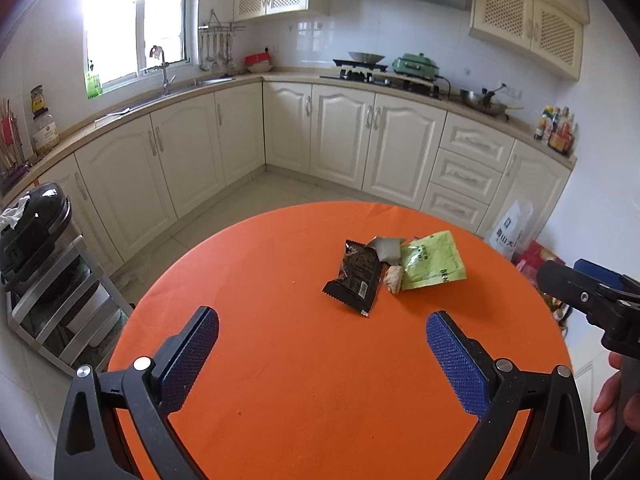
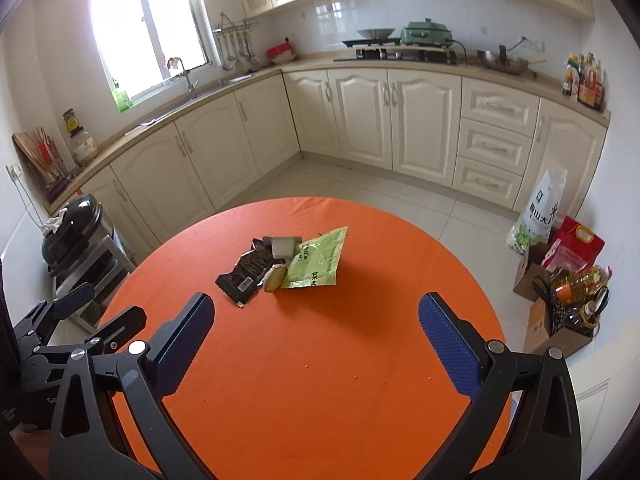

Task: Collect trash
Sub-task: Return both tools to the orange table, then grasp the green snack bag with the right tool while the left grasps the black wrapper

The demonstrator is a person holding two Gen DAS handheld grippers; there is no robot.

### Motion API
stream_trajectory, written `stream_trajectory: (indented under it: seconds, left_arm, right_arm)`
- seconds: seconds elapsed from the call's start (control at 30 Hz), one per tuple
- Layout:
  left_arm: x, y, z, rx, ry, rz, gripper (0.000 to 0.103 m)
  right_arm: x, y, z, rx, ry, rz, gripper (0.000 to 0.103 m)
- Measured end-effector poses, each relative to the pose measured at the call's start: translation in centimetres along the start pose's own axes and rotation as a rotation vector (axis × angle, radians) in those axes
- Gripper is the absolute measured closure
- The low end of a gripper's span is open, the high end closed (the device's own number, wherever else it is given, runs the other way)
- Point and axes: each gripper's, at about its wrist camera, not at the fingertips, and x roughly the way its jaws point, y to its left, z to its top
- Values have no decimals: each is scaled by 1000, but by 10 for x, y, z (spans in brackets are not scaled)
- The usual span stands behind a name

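Fingers of the left gripper (image 1: 322,344) stand wide apart at the bottom of the left wrist view, their blue textured pads (image 1: 456,364) facing each other with nothing between them, held over the near part of the round orange surface (image 1: 280,400). Likewise the right gripper (image 2: 316,326) has its fingers spread wide and empty at the bottom of the right wrist view, above the same surface. Each gripper shows in the other's camera: the right one at the right edge of the left view, with part of a hand (image 1: 612,408) below it, and the left one at the lower left edge of the right view. Beyond the fingertips, near the middle of the surface, the trash lies in one small cluster: a black snack wrapper (image 1: 354,276) on the left, a light green packet (image 1: 432,260) on the right, a grey wrapper (image 1: 386,248) behind and between them, and a small pale beige scrap (image 1: 393,278) in front, all touching or overlapping. A few tiny crumbs (image 2: 306,366) dot the surface closer to the right gripper. At the left edge of both views a dark appliance (image 1: 32,232) sits on a metal rack (image 1: 60,304). Cream cabinets (image 1: 344,136) run across the upper half of the frames, and at the right of the right wrist view bags and oil bottles (image 2: 576,284) stand on the floor.
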Motion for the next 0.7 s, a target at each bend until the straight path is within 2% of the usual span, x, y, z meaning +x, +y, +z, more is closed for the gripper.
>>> stream_trajectory:
  seconds: [0.2,0.4,0.67,0.7]
  left_arm:
    - [93,3,62,15,106,-3,1]
    - [179,-1,106,58,175,16,3]
    - [244,-16,142,95,203,-5,5]
    - [250,-17,148,96,201,-14,10]
  right_arm:
    - [55,-14,5,30,75,-5,0]
    - [103,-22,12,50,128,5,0]
    - [162,-25,22,71,184,22,1]
    - [167,-25,23,69,186,29,3]
